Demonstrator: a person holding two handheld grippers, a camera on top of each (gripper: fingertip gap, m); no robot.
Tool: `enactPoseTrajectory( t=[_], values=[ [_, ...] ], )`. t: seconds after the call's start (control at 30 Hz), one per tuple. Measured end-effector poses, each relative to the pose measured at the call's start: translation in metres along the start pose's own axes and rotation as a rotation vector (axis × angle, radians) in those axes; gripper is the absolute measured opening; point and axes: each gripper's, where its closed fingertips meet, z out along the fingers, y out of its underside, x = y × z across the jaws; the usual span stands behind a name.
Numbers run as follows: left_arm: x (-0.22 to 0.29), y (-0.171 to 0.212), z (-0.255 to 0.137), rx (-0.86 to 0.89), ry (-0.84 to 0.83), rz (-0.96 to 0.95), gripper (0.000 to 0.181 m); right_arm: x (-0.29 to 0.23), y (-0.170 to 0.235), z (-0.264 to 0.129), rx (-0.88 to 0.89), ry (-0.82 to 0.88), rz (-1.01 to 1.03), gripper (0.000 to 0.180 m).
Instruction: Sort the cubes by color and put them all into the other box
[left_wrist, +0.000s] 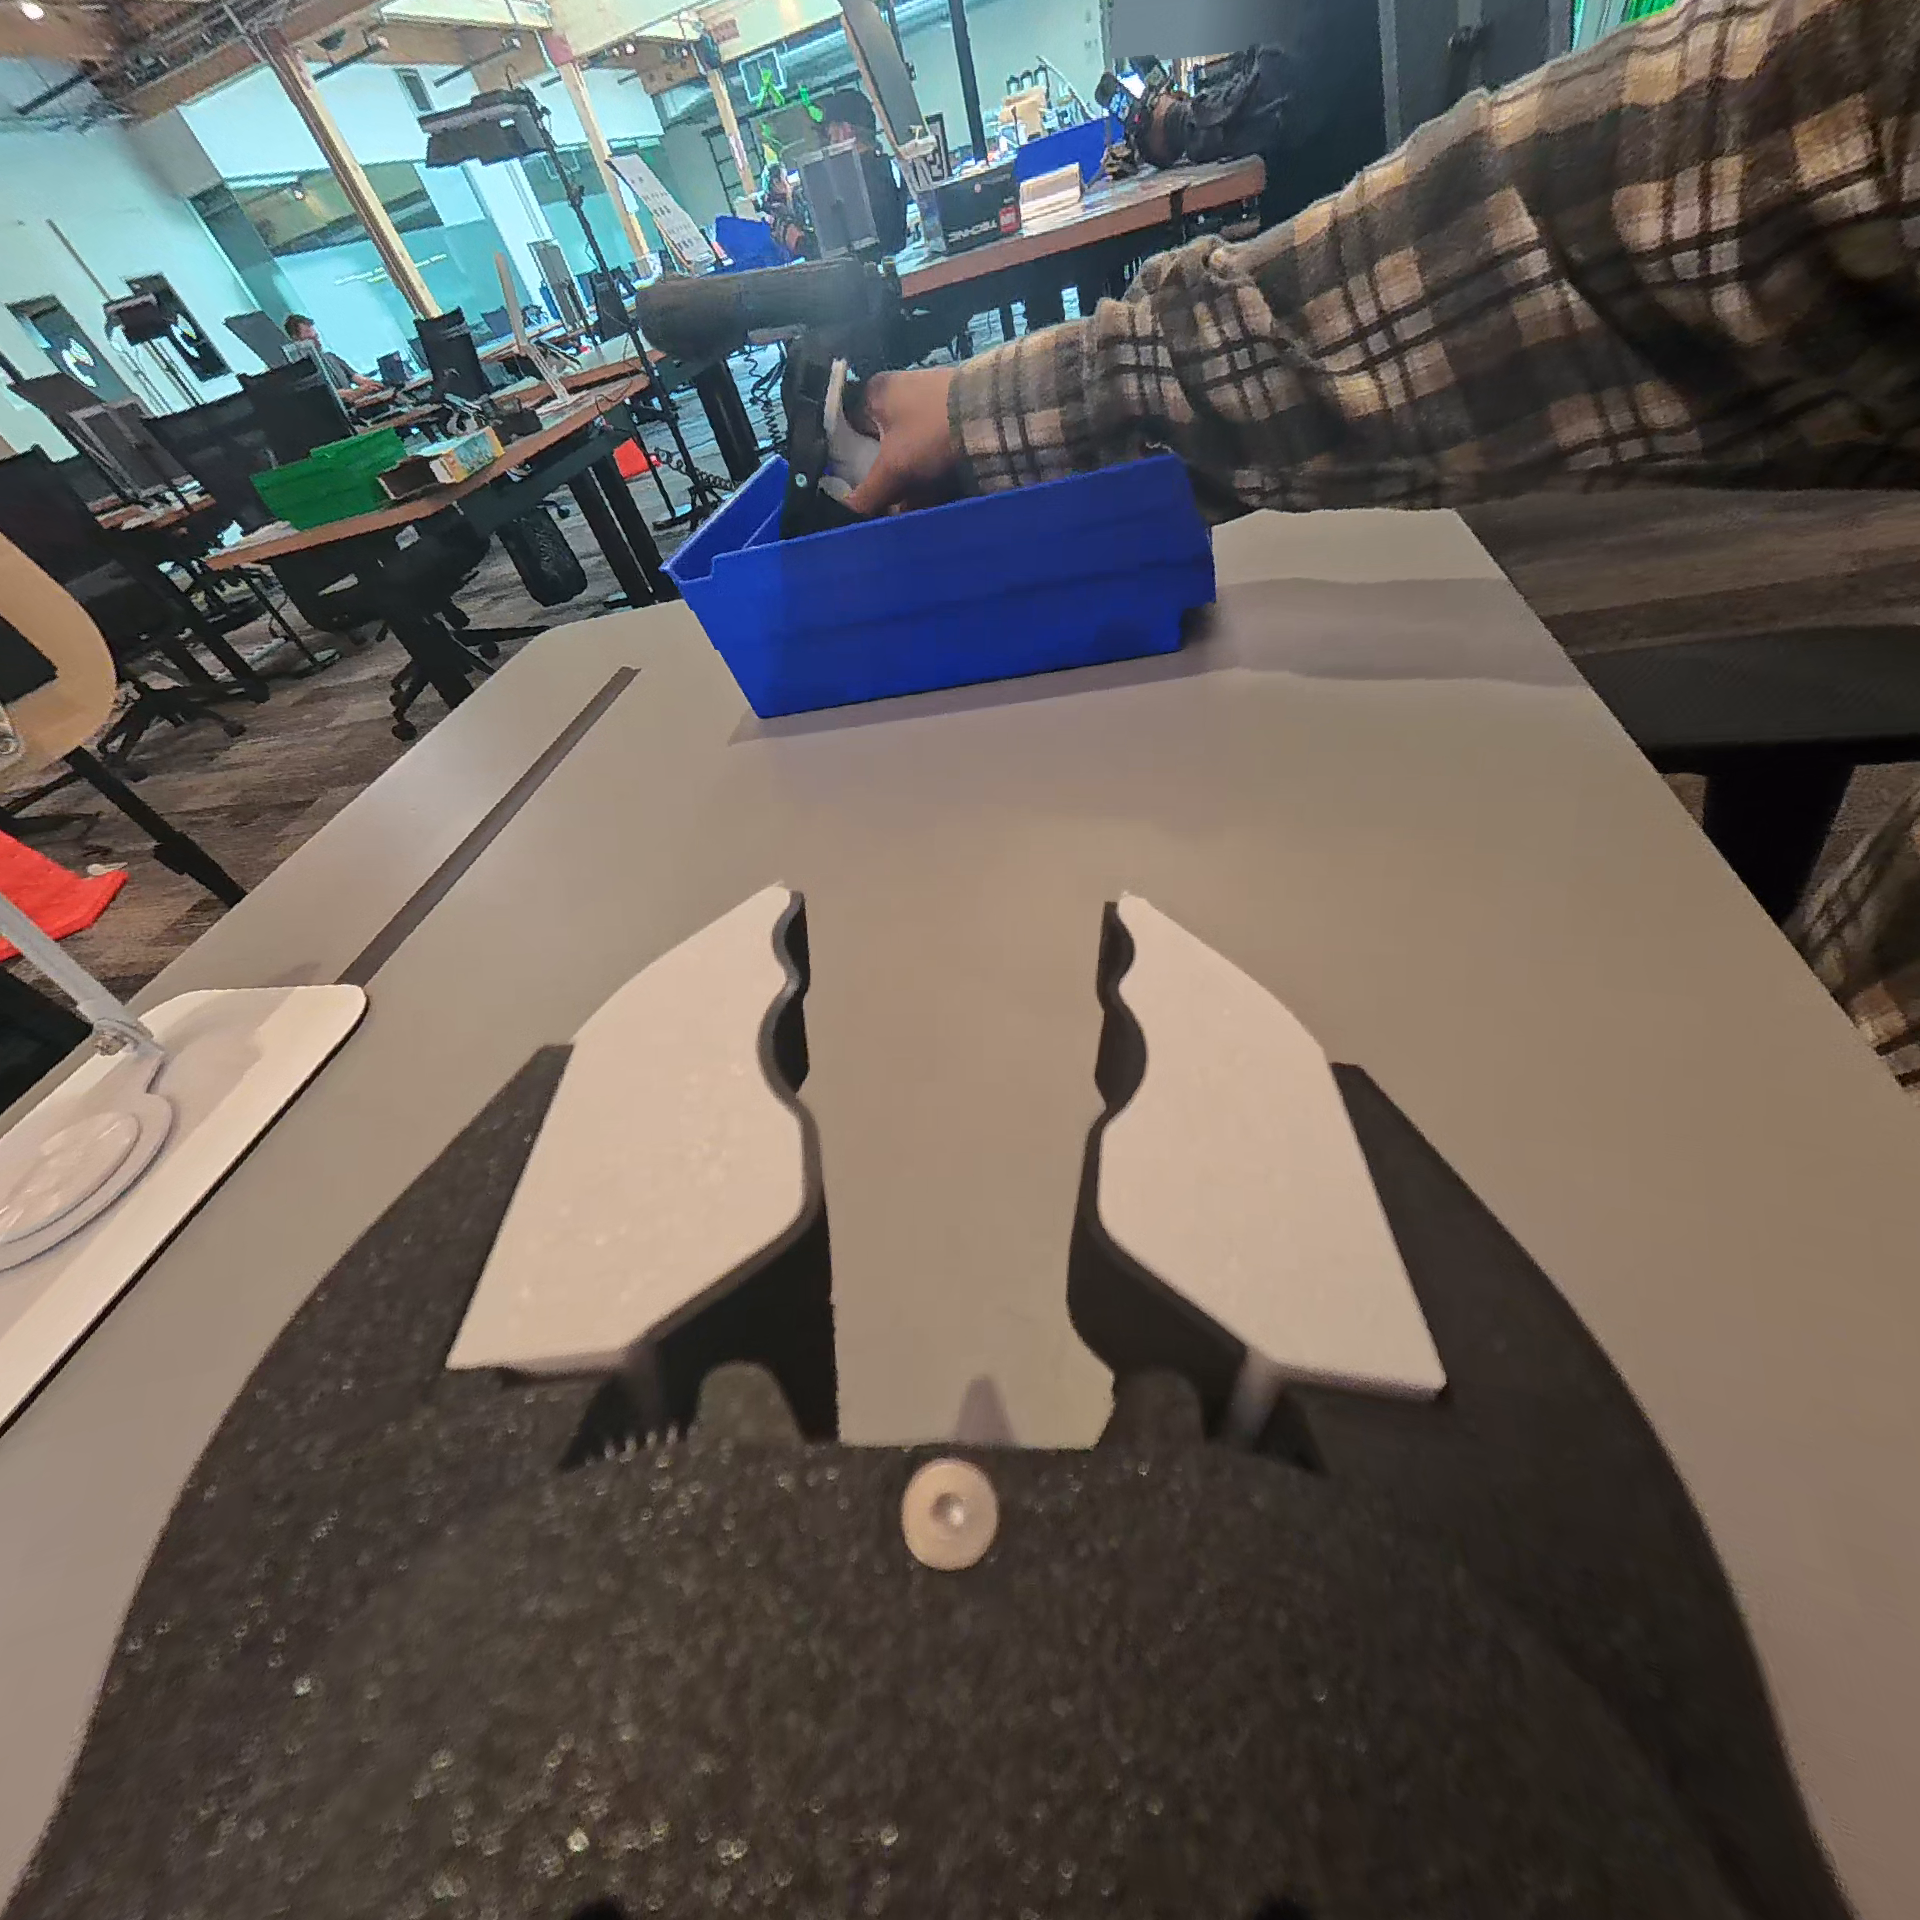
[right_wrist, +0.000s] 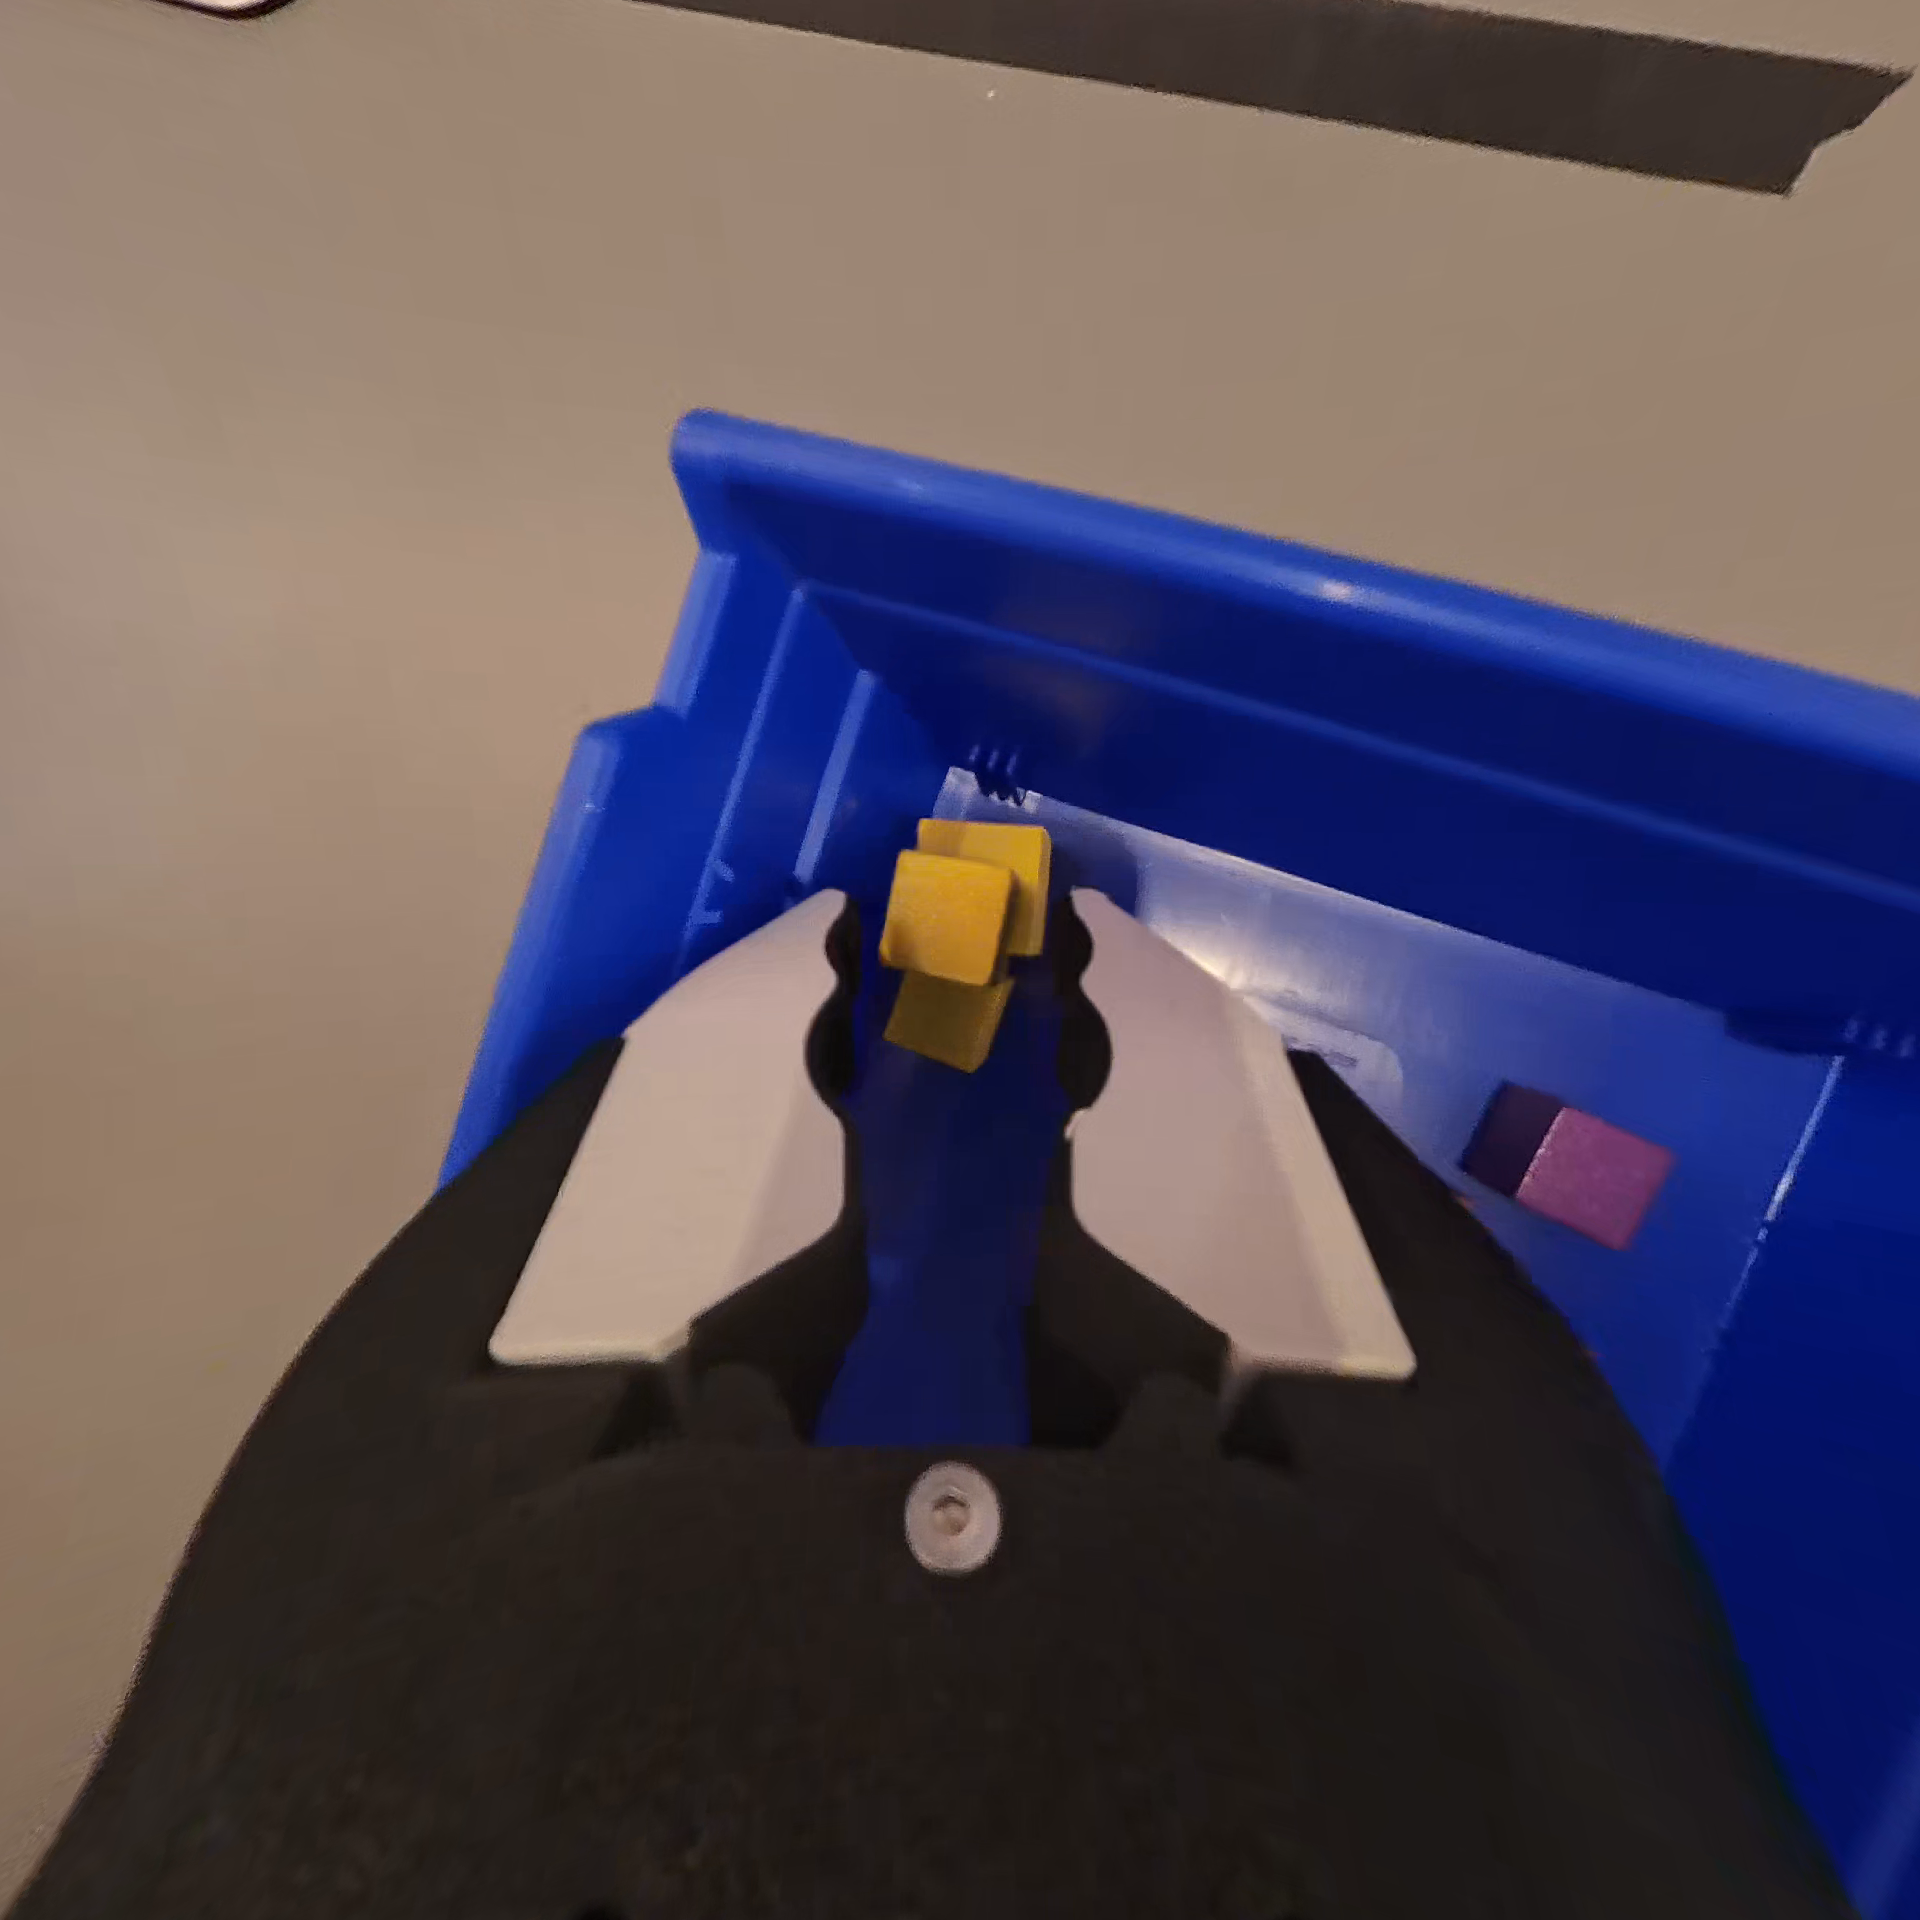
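A blue box (left_wrist: 966, 613) stands on the grey table (left_wrist: 1247, 883) ahead of my left gripper (left_wrist: 954, 899), which is open and empty low over the table. A hand in a plaid sleeve holds my right gripper (left_wrist: 816, 468) down inside that box. In the right wrist view my right gripper (right_wrist: 956, 904) is inside the blue box (right_wrist: 1351, 675), near its left corner. Its jaws stand apart around a small pile of yellow cubes (right_wrist: 945, 920), with a gap showing on each side. A purple cube (right_wrist: 1590, 1179) lies on the box floor to the right.
A white stand base (left_wrist: 156, 1122) sits at the table's left edge. A dark strip (left_wrist: 499, 821) runs along the table and also shows in the right wrist view (right_wrist: 1299, 94). Office desks and chairs stand beyond the table.
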Motion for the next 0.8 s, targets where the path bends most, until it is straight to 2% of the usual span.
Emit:
enactPoseTrajectory(
  t=[0.1,0.23,0.37,0.5,0.63,0.67,0.8],
  values=[
    [-0.002,0.0,-0.001,0.008,0.0,-0.016,0.052,0.001,-0.008,-0.017,0.019,0.009,-0.033,0.042],
    [0.0,0.0,0.0,0.009,0.005,-0.018,0.051,0.006,-0.026,-0.075,0.093,0.046,-0.047,0.053],
    [0.003,0.002,0.003,-0.002,0.011,-0.009,0.052,0.041,-0.025,-0.155,0.086,0.235,-0.035,0.065],
    [0.006,0.002,0.006,-0.013,0.016,-0.001,0.052,0.084,0.006,-0.215,-0.014,0.394,0.073,0.067],
    [0.009,0.002,0.007,-0.021,0.017,0.013,0.052,0.109,0.056,-0.225,-0.139,0.395,0.262,0.084],
    [0.009,0.001,0.007,-0.021,0.018,0.015,0.052,0.112,0.067,-0.22,-0.159,0.375,0.307,0.091],
    [0.011,0.0,0.007,-0.017,0.021,0.018,0.051,0.115,0.106,-0.188,-0.241,0.289,0.43,0.097]
  ],
)
